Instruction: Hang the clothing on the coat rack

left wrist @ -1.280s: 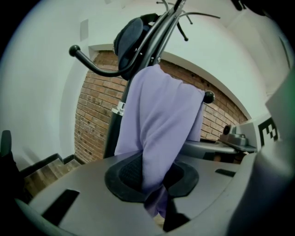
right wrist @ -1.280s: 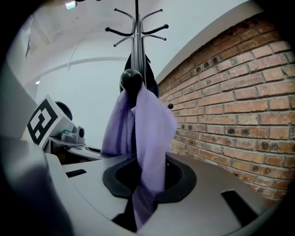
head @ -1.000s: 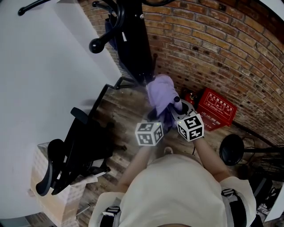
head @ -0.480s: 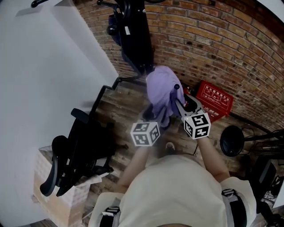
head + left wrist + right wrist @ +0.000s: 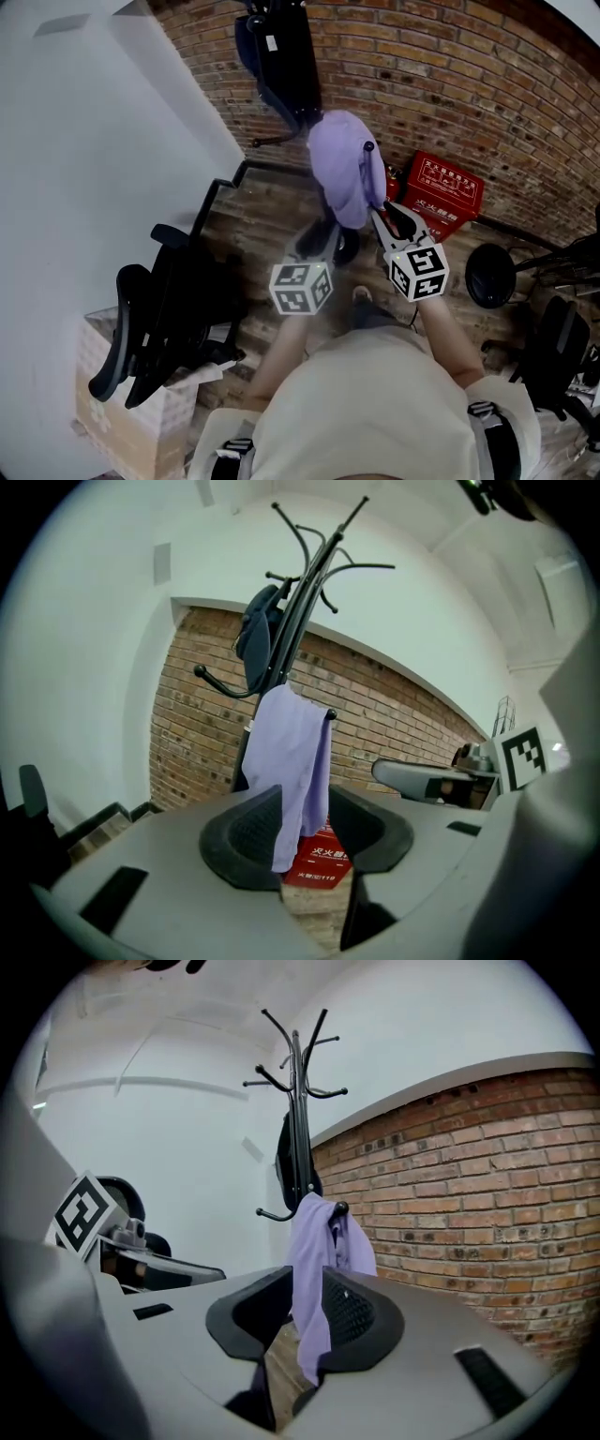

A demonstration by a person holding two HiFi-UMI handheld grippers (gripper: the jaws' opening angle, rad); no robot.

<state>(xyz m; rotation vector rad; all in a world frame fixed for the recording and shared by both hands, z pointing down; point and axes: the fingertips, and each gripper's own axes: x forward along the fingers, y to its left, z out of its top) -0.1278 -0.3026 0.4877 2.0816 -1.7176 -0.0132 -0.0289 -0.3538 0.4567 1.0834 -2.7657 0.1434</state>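
**Lilac garment on the rack, both tools let go**

At left we see a black chair [image 5: 159, 309] on the wood floor. Our left tool [image 5: 302, 827] is released, its jaws closing on nothing; the lilac garment [image 5: 342, 169] shows beyond the gap, apart from the pads. It hangs from a low hook of the rack [image 5: 302, 602], below a dark garment [image 5: 281, 66] higher on the pole, before the brick wall [image 5: 469, 84]. Our right tool [image 5: 305, 1312] is released too, its jaws closing with nothing pressed between them, near the lilac garment. A red box [image 5: 450, 192] sits by the wall at right.
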